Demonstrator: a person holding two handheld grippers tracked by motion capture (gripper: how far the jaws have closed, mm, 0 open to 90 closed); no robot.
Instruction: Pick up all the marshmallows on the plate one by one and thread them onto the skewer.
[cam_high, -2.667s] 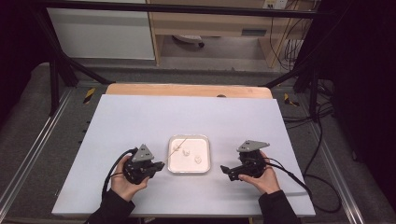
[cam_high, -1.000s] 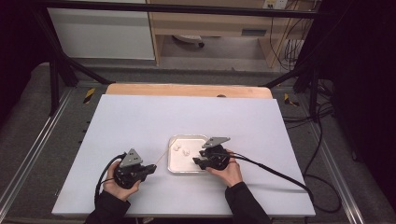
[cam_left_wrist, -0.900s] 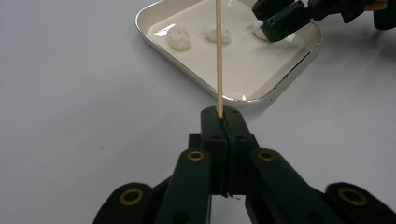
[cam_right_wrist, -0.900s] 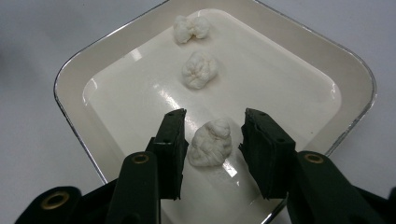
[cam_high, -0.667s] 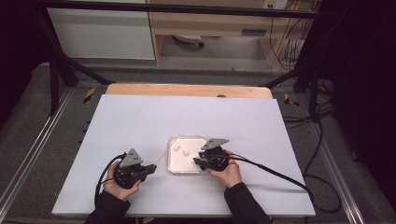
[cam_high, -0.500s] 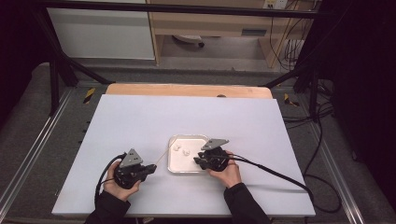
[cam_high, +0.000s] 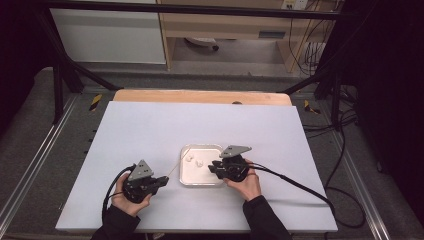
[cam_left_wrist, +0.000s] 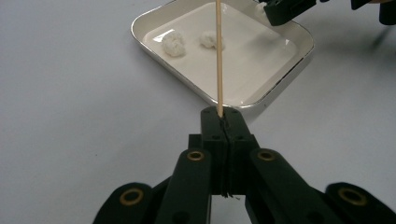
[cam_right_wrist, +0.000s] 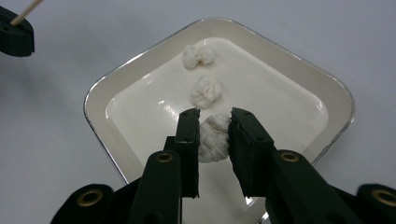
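Note:
A shallow white tray (cam_high: 202, 146) sits in the middle of the table with three white fluffy lumps in it. My right gripper (cam_right_wrist: 214, 116) reaches in from the tray's right side. Its jaws have just been closing, and the nearest lump (cam_right_wrist: 214, 137) is now pinched between the pads. The other two lumps (cam_right_wrist: 206, 91) (cam_right_wrist: 198, 54) lie loose beyond it. My left gripper (cam_left_wrist: 223, 116) rests on the table left of the tray, shut on a thin wooden skewer (cam_left_wrist: 218, 56). The skewer slants up over the tray's left part.
The tray (cam_left_wrist: 261, 98) lies on a large pale board (cam_high: 150, 130) over a wooden tabletop. Black cables trail from both grippers, the right one (cam_high: 300, 182) running to the board's right edge. Dark frame posts stand at the far corners.
Since the oldest frame my right hand has moved left from beside the tray to over its right part. The left hand slid slightly left and nearer. Both hands held still over the last second.

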